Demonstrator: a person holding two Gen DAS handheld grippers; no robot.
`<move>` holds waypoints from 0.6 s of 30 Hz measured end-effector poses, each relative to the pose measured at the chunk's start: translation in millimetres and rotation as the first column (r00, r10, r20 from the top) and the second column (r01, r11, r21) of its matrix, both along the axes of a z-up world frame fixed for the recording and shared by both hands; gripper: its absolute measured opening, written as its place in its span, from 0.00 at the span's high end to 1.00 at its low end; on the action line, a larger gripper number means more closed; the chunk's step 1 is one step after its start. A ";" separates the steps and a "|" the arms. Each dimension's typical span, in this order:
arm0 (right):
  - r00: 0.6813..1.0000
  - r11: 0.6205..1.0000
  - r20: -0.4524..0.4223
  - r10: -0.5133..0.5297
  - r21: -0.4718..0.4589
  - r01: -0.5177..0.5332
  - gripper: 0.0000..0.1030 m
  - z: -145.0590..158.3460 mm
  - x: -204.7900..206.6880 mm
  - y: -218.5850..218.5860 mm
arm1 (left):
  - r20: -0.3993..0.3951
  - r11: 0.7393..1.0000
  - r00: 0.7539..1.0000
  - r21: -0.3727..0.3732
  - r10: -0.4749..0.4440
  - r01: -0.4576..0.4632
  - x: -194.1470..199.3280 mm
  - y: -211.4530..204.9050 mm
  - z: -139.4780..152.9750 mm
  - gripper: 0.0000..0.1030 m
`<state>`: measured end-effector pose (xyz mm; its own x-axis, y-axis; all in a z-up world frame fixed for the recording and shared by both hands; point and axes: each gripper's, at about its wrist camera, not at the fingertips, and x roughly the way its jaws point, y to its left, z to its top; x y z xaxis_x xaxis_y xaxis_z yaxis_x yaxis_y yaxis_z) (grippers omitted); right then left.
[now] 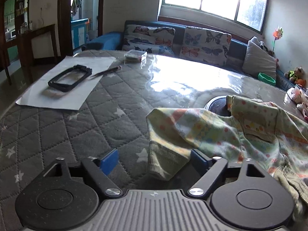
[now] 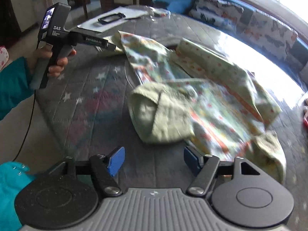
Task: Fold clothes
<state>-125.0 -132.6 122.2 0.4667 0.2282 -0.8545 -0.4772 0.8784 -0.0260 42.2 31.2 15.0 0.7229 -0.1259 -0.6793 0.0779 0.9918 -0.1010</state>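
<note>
Patterned garment lies crumpled on the quilted table, right of centre. Left gripper released — a ribbed cuff sits between its spread jaws, unpinched. Right gripper likewise released, empty, just short of the near cuff. Recommended: clamp each cuff squarely on the rib, then draw apart to flatten before folding.
</note>
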 end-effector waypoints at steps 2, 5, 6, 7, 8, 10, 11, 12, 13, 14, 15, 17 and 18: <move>0.999 0.999 0.032 0.034 -0.028 -0.033 0.32 -12.7 5.4 14.0 | -0.008 1.000 1.000 0.002 -0.007 0.007 -0.3 1.8 -2.8 0.24; 0.995 0.996 0.075 0.066 -0.063 -0.062 0.31 -28.4 11.9 30.9 | -0.010 1.000 1.000 0.012 -0.023 0.023 -2.5 2.4 -4.6 0.24; 0.994 0.996 0.092 0.067 -0.067 -0.061 0.31 -31.6 13.4 34.1 | -0.007 0.999 1.000 0.020 -0.030 0.030 -3.3 2.0 -4.8 0.24; 0.991 0.996 0.112 0.068 -0.069 -0.060 0.31 -35.6 15.7 37.7 | -0.006 0.999 0.999 0.029 -0.035 0.036 -3.6 1.6 -5.4 0.24; 0.990 0.996 0.128 0.066 -0.070 -0.058 0.31 -39.1 18.1 40.5 | -0.005 0.998 0.999 0.038 -0.040 0.040 -3.7 1.3 -5.9 0.24; 0.988 0.996 0.143 0.063 -0.065 -0.054 0.41 -45.1 23.0 44.5 | -0.006 0.998 0.999 0.045 -0.041 0.041 -2.2 2.3 -7.1 0.24; 0.988 0.997 0.147 0.054 -0.065 -0.045 0.45 -47.9 26.0 46.1 | -0.004 0.998 0.999 0.048 -0.040 0.041 -1.2 3.1 -7.3 0.26; 0.988 0.997 0.148 0.040 -0.064 -0.031 0.55 -50.5 29.3 47.1 | -0.004 0.998 0.999 0.051 -0.045 0.045 -0.2 3.5 -7.4 0.35; 0.989 0.998 0.145 0.028 -0.057 -0.020 0.63 -51.6 31.7 46.8 | -0.005 0.997 0.998 0.056 -0.056 0.056 0.9 2.9 -7.3 0.51; 0.989 0.999 0.146 0.018 -0.048 -0.011 0.67 -51.8 33.4 45.7 | -0.006 0.996 0.998 0.061 -0.068 0.068 2.0 2.3 -7.3 0.59; 0.989 0.999 0.148 0.008 -0.039 -0.003 0.77 -51.4 34.7 44.2 | -0.005 0.995 0.997 0.069 -0.078 0.078 2.8 1.5 -7.1 0.73; 0.988 1.000 0.154 -0.008 -0.009 0.009 0.86 -47.2 35.2 38.1 | 0.022 0.990 0.996 0.117 -0.084 0.081 2.2 -2.1 -5.1 0.84; 0.988 1.000 0.154 -0.015 0.010 0.014 0.89 -44.7 34.9 34.8 | 0.034 0.987 0.996 0.140 -0.082 0.077 1.8 -2.8 -3.6 0.87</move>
<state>-90.1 -97.8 77.5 0.5956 0.2275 -0.7704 -0.4556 0.8855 -0.0907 44.0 28.3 11.4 0.7412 -0.0906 -0.6651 0.1583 0.9865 0.0420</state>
